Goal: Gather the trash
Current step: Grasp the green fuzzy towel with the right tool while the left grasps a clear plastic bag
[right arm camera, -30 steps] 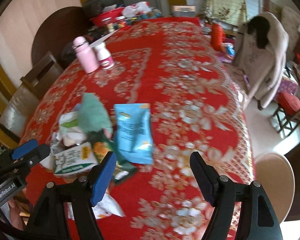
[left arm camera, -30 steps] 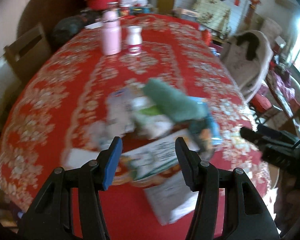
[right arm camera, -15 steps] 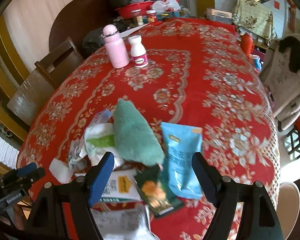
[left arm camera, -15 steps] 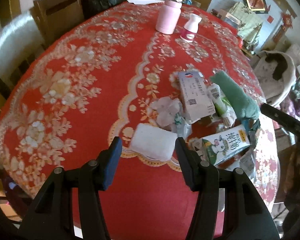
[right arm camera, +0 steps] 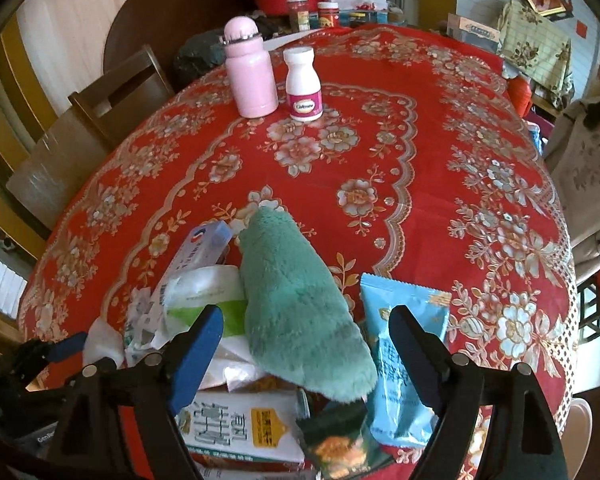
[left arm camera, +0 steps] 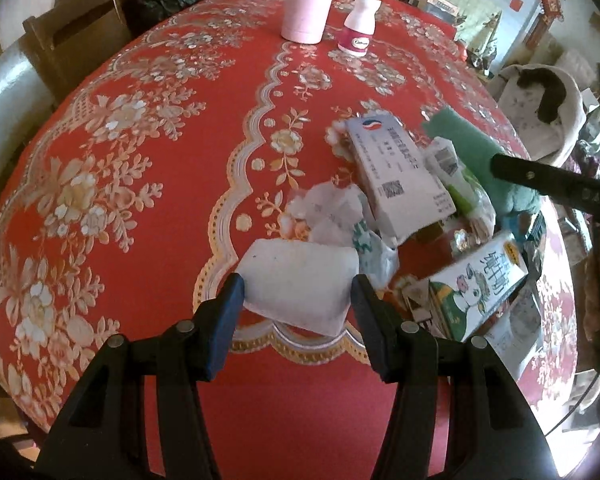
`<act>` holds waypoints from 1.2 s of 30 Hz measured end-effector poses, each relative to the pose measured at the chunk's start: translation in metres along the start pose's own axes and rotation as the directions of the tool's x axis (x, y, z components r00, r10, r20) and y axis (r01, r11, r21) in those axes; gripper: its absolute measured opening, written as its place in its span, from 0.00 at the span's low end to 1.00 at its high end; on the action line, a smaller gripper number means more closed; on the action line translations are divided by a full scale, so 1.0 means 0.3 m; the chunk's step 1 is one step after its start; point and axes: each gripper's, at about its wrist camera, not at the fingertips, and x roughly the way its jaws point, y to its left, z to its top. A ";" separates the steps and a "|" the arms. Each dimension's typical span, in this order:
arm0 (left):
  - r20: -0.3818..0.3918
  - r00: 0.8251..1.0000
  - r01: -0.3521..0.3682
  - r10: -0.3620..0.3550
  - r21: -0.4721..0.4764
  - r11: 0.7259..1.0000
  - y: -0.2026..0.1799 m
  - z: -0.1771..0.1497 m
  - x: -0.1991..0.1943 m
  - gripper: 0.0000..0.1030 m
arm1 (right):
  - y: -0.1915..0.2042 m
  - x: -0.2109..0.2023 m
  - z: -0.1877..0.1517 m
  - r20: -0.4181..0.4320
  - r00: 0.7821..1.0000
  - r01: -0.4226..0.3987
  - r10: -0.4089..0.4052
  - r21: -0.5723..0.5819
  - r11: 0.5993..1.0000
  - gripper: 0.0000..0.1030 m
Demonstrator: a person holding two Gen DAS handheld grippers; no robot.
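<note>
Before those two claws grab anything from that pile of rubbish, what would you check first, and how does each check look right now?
1. Left gripper lined up on the folded white tissue pad: ok, the pad lies between its fingers.
2. Left jaws closed on the pad: not ok, they stand open beside it.
3. Right gripper open wide enough for the fluffy green cloth: ok; its jaws have just been opening, with the cloth between them but not pinched.
4. Cloth free of neighbours: not ok, it overlaps the white and green wrapper.
5. Pink flask and white pill bottle out of the way: ok, far across the red flowered tablecloth.
6. Trash container nearby: cannot tell.
</note>
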 end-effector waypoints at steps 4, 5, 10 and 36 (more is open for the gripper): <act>-0.013 1.000 0.009 -0.009 0.028 1.000 0.002 0.006 0.022 0.57 | -0.007 0.050 0.007 -0.031 0.999 -0.016 0.016 0.019 1.000 0.80; -0.023 1.000 0.009 -0.008 0.035 0.999 0.004 0.005 0.033 0.57 | -0.012 0.057 0.006 -0.032 0.999 -0.029 0.030 0.034 0.999 0.77; -0.027 0.997 0.070 -0.070 -0.003 0.998 0.026 0.011 0.032 0.21 | -0.028 0.037 -0.004 0.005 0.996 -0.086 0.086 0.077 0.993 0.46; -0.026 0.989 0.142 -0.146 -0.094 0.985 -0.048 0.093 0.091 0.44 | -0.119 -0.308 -0.123 0.168 0.979 -0.137 0.115 0.125 0.983 0.44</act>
